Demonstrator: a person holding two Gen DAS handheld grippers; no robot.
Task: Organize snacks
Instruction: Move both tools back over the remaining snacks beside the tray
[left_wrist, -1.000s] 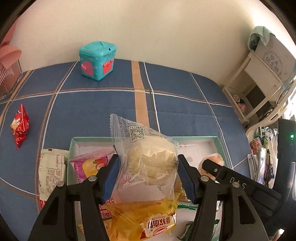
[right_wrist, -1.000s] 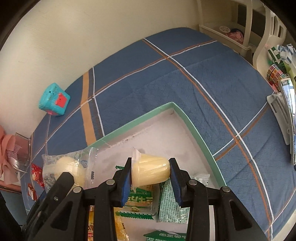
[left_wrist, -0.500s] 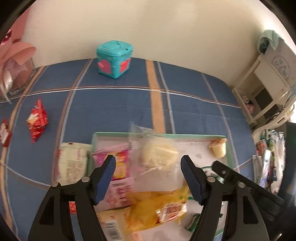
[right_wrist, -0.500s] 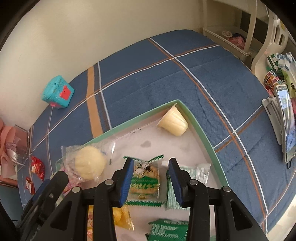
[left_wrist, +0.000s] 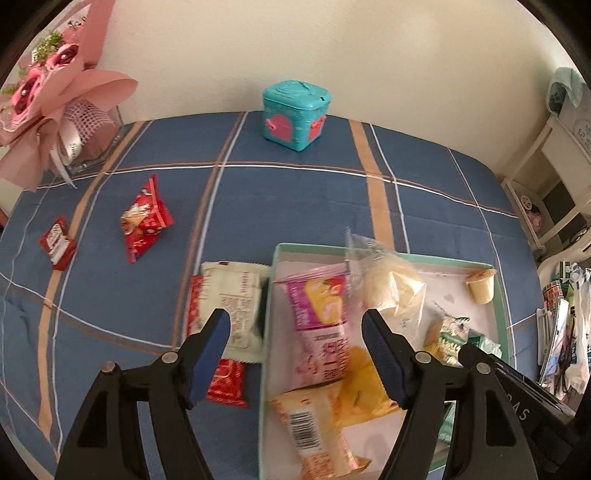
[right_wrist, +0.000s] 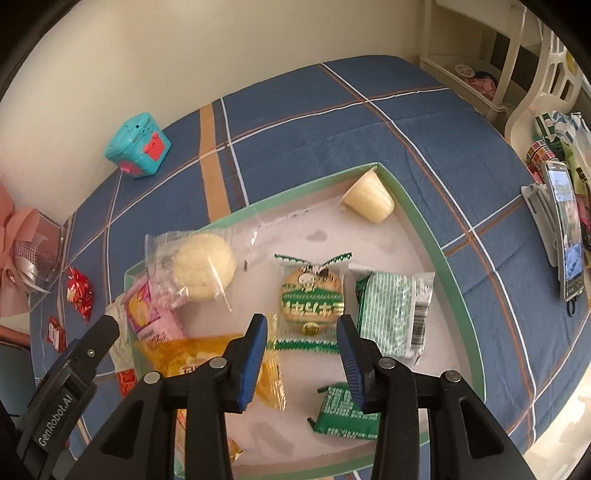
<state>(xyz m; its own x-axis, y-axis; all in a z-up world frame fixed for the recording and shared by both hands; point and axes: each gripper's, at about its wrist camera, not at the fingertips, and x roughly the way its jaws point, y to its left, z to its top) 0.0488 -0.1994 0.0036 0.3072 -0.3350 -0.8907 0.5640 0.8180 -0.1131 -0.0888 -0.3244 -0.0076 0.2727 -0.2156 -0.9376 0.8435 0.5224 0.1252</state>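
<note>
Both grippers hover over the green-rimmed tray (right_wrist: 436, 236). The right gripper (right_wrist: 301, 354) is part open and empty, a round green biscuit pack (right_wrist: 312, 295) just beyond its fingers. The left gripper (left_wrist: 295, 354), whose fingers have just been opening, stands wide and empty; the bagged bun (left_wrist: 391, 284) lies in the tray beyond it, the jelly cup (right_wrist: 369, 201) in the far right corner.

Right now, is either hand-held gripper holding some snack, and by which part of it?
Nothing is held. The left hand-held gripper and the right hand-held gripper are both open and empty above the tray of snacks.
</note>
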